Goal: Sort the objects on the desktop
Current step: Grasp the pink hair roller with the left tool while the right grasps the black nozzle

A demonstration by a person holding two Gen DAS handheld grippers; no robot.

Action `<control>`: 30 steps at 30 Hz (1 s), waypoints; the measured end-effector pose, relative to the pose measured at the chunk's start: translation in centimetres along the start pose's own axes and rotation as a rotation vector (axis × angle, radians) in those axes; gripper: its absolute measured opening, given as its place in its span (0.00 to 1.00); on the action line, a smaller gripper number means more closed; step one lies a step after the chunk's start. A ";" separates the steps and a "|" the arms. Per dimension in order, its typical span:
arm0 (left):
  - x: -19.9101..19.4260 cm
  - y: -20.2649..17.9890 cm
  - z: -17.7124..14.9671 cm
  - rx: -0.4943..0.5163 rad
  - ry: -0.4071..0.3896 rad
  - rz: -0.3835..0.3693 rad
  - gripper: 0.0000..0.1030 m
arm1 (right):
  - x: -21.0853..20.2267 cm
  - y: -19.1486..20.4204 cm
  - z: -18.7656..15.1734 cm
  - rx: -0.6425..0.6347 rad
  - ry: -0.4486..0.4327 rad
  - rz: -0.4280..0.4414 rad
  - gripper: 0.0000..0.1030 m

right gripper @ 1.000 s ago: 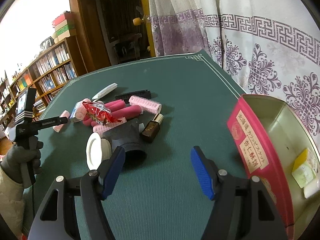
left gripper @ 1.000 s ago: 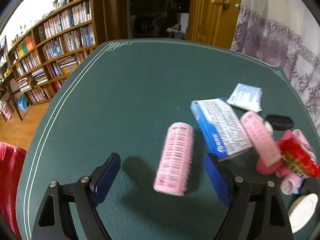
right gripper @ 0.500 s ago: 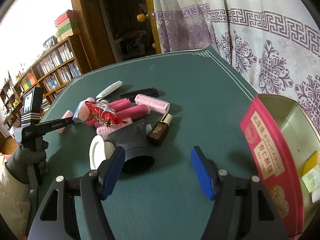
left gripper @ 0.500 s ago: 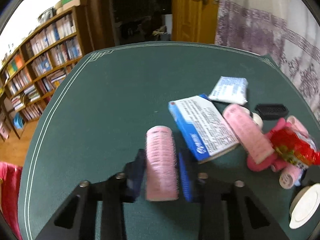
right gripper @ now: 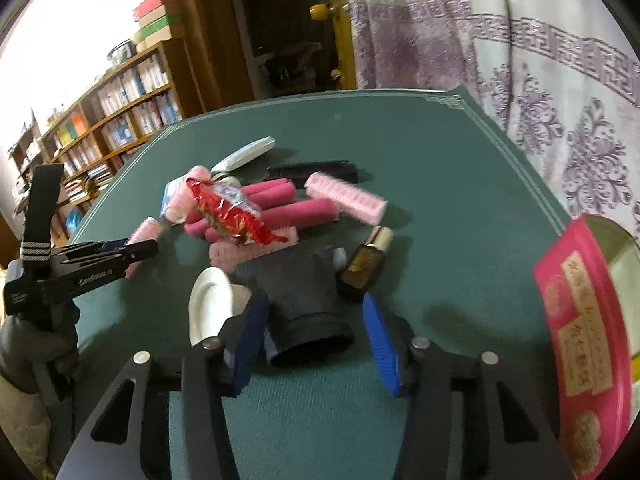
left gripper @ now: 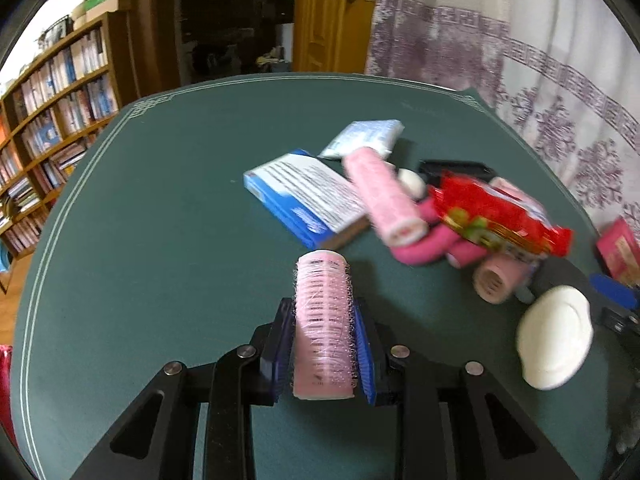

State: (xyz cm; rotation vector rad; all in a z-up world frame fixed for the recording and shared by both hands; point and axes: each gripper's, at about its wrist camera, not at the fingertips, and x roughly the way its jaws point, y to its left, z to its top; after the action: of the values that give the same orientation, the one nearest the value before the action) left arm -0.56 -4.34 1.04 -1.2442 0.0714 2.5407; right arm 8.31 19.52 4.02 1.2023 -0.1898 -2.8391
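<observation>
Left gripper (left gripper: pixel 323 340), open a second ago, now clamps the pale pink roller (left gripper: pixel 323 326); right gripper (right gripper: pixel 310 340) has just been narrowing around the black cuff (right gripper: pixel 300 300), not yet pinching — two picks underway.

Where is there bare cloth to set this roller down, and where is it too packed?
Bare green cloth runs left of the blue box, out to the white-lined table edge. More lies between the brown bottle and the red tin. Crowded: the pile around the red wrapper, white lid and black sleeve. The left gripper grips the pink roller.
</observation>
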 end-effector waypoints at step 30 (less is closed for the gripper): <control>-5.0 -4.3 -1.8 0.020 -0.039 -0.117 0.29 | 1.0 -0.7 0.1 0.009 0.023 0.094 0.51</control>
State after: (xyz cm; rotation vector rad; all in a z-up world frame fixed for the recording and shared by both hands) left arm 4.97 -1.81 4.23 -1.1556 0.0142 2.4569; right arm 7.47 20.13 3.29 1.1940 -0.2515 -2.7459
